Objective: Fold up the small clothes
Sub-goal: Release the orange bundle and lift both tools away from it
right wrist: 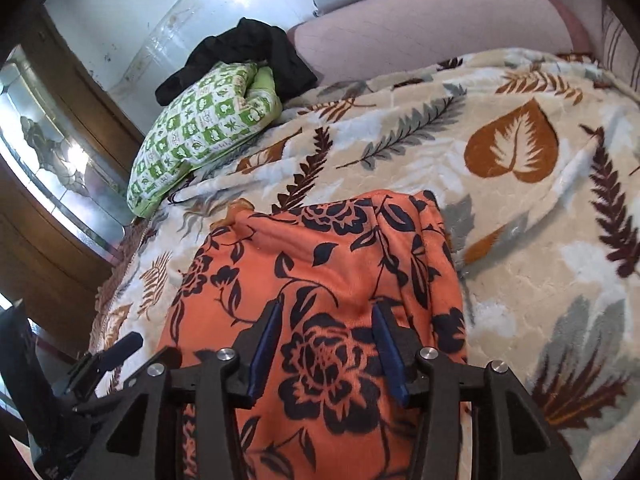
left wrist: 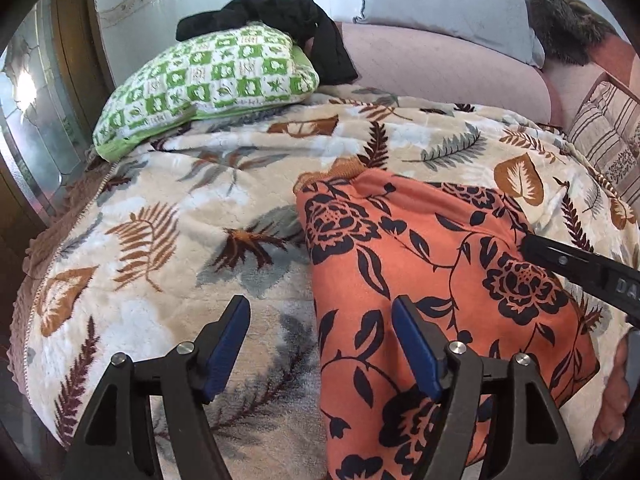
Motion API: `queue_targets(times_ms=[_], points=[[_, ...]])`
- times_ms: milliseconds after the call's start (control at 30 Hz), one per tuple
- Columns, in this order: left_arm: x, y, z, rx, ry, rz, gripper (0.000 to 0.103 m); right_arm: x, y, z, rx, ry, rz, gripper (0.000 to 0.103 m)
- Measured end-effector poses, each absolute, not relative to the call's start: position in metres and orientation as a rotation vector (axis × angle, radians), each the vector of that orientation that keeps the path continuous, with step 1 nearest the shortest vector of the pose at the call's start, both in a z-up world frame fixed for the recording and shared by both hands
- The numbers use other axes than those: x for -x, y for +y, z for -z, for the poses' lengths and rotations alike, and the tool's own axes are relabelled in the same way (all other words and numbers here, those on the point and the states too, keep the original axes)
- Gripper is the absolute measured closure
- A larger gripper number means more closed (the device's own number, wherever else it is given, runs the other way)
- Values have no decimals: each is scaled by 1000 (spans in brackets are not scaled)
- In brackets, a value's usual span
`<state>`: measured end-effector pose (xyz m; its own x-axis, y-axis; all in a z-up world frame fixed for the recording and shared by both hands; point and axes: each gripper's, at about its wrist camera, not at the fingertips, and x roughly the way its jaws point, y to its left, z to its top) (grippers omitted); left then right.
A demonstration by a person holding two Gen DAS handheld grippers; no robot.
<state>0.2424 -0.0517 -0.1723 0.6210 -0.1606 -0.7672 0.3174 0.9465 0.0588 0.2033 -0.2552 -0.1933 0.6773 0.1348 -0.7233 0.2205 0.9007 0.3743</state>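
On the bed, over a leaf-print blanket (left wrist: 168, 208), the orange floral garment (left wrist: 432, 264) lies already doubled into a narrow strip. The left tool (left wrist: 320, 340) hovers at its left edge with blades spread apart, holding nothing; the right tool (right wrist: 326, 344) sits low over the cloth, its blades parted too. To fold it well, I'd pinch both near corners evenly and carry them together toward the far hem.

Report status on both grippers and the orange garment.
Left gripper open, straddling orange floral garment edge. Right gripper open over it. Garment folded on blanket. Nothing in the way.
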Motion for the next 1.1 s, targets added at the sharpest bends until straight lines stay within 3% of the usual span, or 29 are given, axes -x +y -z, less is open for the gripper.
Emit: queue_targets(times_ms=[233,500,600,1100], points=[[-202,-44,138,-217,782,218,25,-138,-242,138,-304,694,140,39],[-152,-39,86,-217,695,172,24,-74,-237,100,-281,682,188,38],[-134,-35,61,-202,657,170,14,-57,-231,89,-279,682,187,38],[-82,-10,-17,-140,537,180,13,-3,-198,23,-244,594,180,38]])
